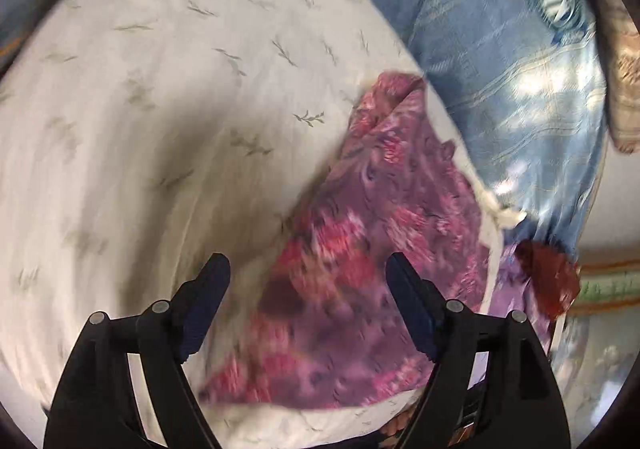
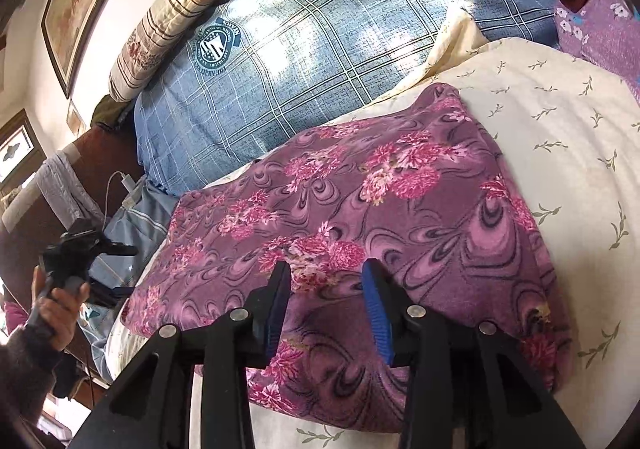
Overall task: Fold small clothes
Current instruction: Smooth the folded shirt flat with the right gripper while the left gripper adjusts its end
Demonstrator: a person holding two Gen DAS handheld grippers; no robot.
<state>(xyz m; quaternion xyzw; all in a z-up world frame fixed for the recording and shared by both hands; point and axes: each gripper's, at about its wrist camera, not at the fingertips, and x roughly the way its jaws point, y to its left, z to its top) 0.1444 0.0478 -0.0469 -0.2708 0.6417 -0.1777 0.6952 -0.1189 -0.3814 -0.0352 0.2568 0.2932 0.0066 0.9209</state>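
Observation:
A purple garment with pink flowers (image 2: 400, 189) lies folded into a rough rectangle on a cream quilt with leaf sprigs (image 2: 560, 129). My right gripper (image 2: 327, 267) hovers over its near part with the jaws partly apart and only the flat cloth showing between the blue pads. In the blurred left wrist view the same garment (image 1: 380, 189) lies under and beyond my left gripper (image 1: 307, 261), whose jaws stand wide open with nothing pinched. At the far left of the right wrist view a hand (image 2: 60, 305) holds the left gripper beside the bed's edge.
A blue plaid pillow (image 2: 300, 69) lies behind the garment, with a striped beige pillow (image 2: 180, 9) against the wall. A purple flowered cloth (image 2: 600, 33) sits at the far right. A white charger cable (image 2: 120, 185) hangs by the dark bed frame on the left.

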